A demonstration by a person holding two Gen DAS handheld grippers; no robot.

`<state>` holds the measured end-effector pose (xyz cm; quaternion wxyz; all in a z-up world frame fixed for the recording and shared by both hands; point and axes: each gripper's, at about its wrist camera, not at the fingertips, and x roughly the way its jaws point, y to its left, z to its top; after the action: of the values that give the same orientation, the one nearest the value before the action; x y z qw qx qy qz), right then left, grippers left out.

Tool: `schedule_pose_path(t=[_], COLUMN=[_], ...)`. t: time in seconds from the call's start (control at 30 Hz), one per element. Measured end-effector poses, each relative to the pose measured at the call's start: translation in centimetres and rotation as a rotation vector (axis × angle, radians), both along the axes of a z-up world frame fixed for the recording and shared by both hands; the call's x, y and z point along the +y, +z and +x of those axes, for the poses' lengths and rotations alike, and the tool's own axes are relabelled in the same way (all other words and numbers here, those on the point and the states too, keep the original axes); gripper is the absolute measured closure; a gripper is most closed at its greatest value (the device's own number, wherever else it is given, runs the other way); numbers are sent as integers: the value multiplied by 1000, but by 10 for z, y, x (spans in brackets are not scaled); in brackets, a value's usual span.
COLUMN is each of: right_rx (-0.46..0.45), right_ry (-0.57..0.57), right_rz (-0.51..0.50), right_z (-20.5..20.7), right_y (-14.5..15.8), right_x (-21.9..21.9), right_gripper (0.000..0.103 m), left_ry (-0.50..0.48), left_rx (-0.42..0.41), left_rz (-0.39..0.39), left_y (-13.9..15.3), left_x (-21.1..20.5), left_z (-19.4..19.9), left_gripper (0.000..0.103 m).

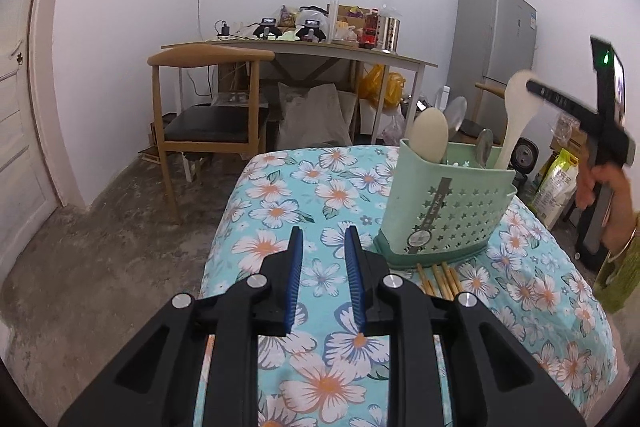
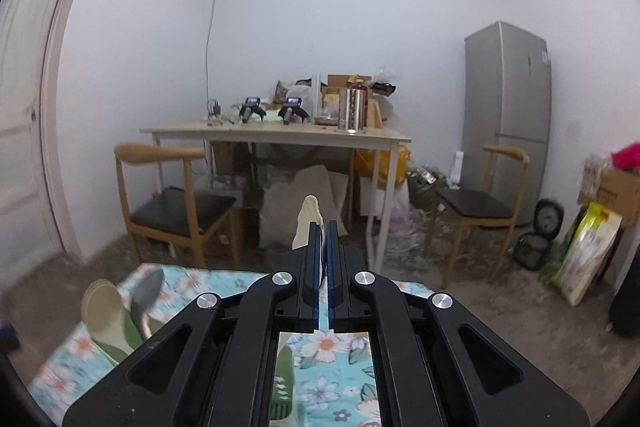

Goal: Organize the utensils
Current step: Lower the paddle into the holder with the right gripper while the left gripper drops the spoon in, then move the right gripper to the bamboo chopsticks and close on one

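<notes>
- Plainly, the thing everything gathers around is a mint-green utensil holder [image 1: 444, 207], a plastic caddy with star-shaped holes in its front wall, a grey label strip down the middle and a darker green drip base.
- It stands upright on the floral tablecloth [image 1: 280, 195], toward the far right part of the table, near the far edge.
- Inside it stand a beige wooden spoon [image 1: 430, 135] at the left, bowl up, and a metal spoon [image 1: 485, 143] further right.
- A white rice paddle [image 1: 518, 115] rises above the holder's right end; its blade is clamped in the right gripper [image 1: 538, 91], and from the left wrist view its lower end seems to reach the holder's rim, though whether it is inside cannot be told.
- In the right wrist view, the right gripper's [image 2: 324, 227] blue pads are pressed nearly together on the paddle [image 2: 309, 217], which sticks out past the fingertips.
- A hand [image 1: 600, 183] grips that tool at the right edge of the left wrist view.
- Left gripper [image 1: 324, 239]: jaws a modest way apart, nothing between them, hovering over bare cloth just left of the holder.
- A bundle of wooden chopsticks [image 1: 440, 281] lies flat on the cloth, touching the holder's front base.
- Open cloth lies left and front of the holder; the table's left edge drops to bare concrete floor [image 1: 100, 247].
- Beyond the far edge stand a wooden chair [image 1: 208, 107], a cluttered table [image 1: 304, 51] and a grey fridge [image 1: 496, 47], all well apart.
</notes>
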<state>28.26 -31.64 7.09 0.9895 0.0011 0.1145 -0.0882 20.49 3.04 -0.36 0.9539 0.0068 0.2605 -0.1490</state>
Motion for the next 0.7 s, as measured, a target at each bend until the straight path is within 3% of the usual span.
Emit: schedule_pose_path(t=[0.3, 0.37, 0.43, 0.47, 0.7], right_rx=[72, 102, 119, 116, 101], right_ry=[17, 41, 45, 53, 94], right_rz=[-28, -7, 7, 31, 196], right_z=[-3, -2, -3, -7, -27], right_y=[-31, -36, -37, -35, -21], right_x=[8, 7, 6, 3, -19], right_gripper=[100, 92, 64, 60, 56], left_ry=[2, 1, 1, 1, -2], left_rx=[16, 20, 27, 31, 37], left_rz=[-12, -15, -16, -19, -24], left_y=[-4, -5, -6, -6, -6], left_x=[-2, -2, -3, -3, -6], left_z=[3, 4, 4, 4, 2], left_gripper=[83, 83, 83, 83, 79])
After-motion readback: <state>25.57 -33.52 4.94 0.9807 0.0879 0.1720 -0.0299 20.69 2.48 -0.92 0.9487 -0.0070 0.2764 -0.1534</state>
